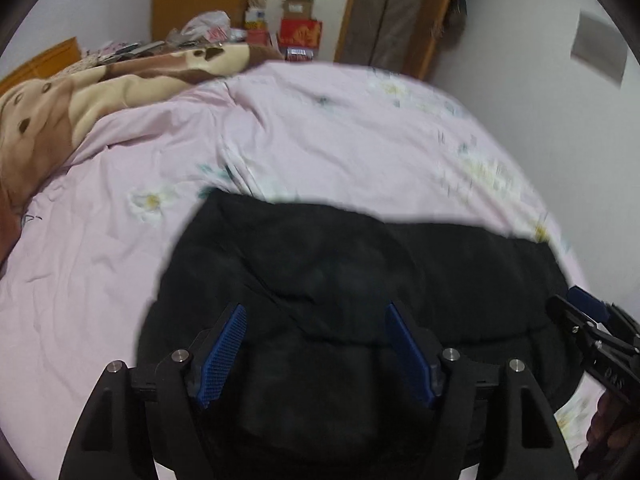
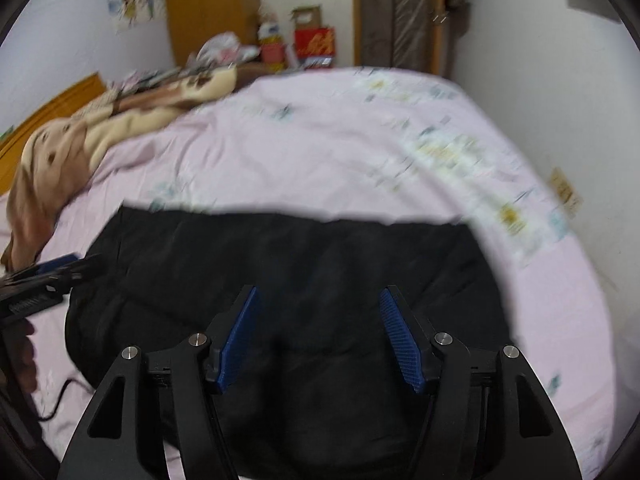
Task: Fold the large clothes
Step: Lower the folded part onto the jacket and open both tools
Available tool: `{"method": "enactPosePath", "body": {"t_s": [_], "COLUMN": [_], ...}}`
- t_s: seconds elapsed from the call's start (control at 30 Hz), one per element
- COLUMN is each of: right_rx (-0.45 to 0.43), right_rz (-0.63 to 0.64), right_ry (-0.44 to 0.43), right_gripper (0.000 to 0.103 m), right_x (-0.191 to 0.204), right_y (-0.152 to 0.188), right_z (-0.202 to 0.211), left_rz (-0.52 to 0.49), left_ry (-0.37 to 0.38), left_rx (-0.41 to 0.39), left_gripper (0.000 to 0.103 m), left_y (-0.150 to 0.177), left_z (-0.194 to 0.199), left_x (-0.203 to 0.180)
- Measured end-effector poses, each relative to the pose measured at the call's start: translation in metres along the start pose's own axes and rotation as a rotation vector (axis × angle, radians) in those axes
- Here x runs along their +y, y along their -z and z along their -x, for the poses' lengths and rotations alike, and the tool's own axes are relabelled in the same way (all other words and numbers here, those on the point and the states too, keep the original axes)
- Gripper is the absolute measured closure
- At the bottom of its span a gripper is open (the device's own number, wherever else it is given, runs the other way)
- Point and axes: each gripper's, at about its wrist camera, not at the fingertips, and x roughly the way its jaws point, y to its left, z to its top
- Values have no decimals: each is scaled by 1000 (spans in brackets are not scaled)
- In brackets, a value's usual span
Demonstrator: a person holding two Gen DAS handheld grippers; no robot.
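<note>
A large black garment (image 1: 360, 280) lies in a thick folded bundle on the pink bed sheet (image 1: 320, 128), near the front edge. It also shows in the right wrist view (image 2: 300, 264). My left gripper (image 1: 316, 308) is open and empty, hovering over the garment's left part. My right gripper (image 2: 318, 294) is open and empty over its right part. The right gripper's tip shows at the right edge of the left wrist view (image 1: 580, 308), and the left gripper's tip shows at the left edge of the right wrist view (image 2: 60, 264).
A brown and cream blanket (image 1: 80, 100) is bunched at the bed's far left by the wooden headboard (image 2: 60, 100). Boxes and clutter (image 1: 296, 36) stand beyond the bed. A white wall (image 1: 540, 100) runs along the right. A black cable (image 2: 60, 400) lies at front left.
</note>
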Motion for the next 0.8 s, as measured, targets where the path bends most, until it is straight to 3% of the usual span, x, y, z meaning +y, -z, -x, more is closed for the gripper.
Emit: {"method": "enactPosePath", "body": {"t_s": [0.1,0.3,0.43,0.63,0.73,0.8], "right_rx": [34,132,137,148,163,128], "right_rz": [-11,35,52,41,7,-11], "right_ry": [-16,41,77,65,16,24], "right_gripper": [40,39,39,39,39,40], "right_x": [4,6,9,5,-5,-15], "right_y": [17,38,51,58,45,38], "right_z": [-22,-65,-81,-83,-69,-45], "left_rz": [-12,-25,-20,-19,22,3], "left_ry": [-10,-51,-39,-28,16,-3], "left_rx": [72,103,118,140,130,105], "left_gripper": [30,28,28,28,28,28], "left_y": [10,26,34,33,24,20], "left_z": [-34,-78,-98,-103,-84,-67], "left_x": [-9,-12,-7,-5,2,7]}}
